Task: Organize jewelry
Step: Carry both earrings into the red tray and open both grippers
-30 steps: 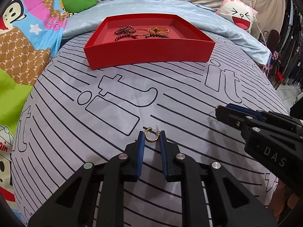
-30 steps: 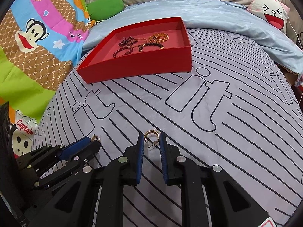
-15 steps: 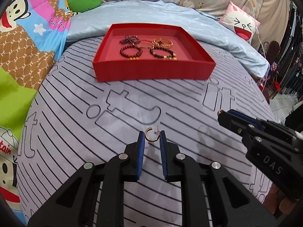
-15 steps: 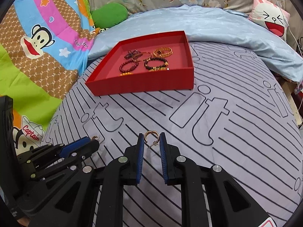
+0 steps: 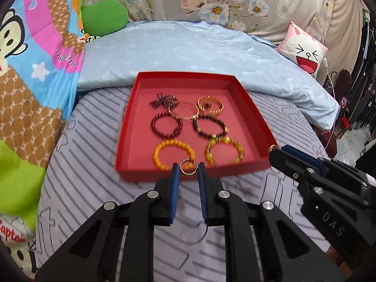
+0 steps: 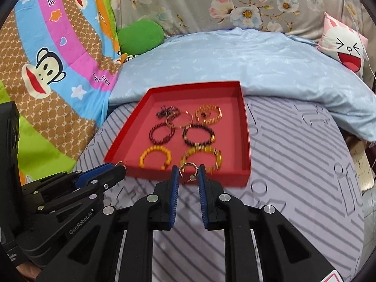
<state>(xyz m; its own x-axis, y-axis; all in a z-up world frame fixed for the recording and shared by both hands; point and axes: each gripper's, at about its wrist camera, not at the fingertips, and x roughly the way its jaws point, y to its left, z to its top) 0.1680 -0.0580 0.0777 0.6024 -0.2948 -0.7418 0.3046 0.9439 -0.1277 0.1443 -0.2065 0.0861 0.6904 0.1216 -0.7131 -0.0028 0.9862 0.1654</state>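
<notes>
Tongs both pinch gold hoop earrings: left tongs (image 5: 188, 171) one earring (image 5: 187, 168), right tongs (image 6: 188, 172) another earring (image 6: 188, 169).

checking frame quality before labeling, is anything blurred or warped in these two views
Left wrist view: the bracelets in the red tray are motion-smeared, while the left gripper and its gold earring stay sharper. Right wrist view: same smear on the tray contents and bedsheet stripes; the right gripper is crisp. Both show fisheye bending and dark corners.
</notes>
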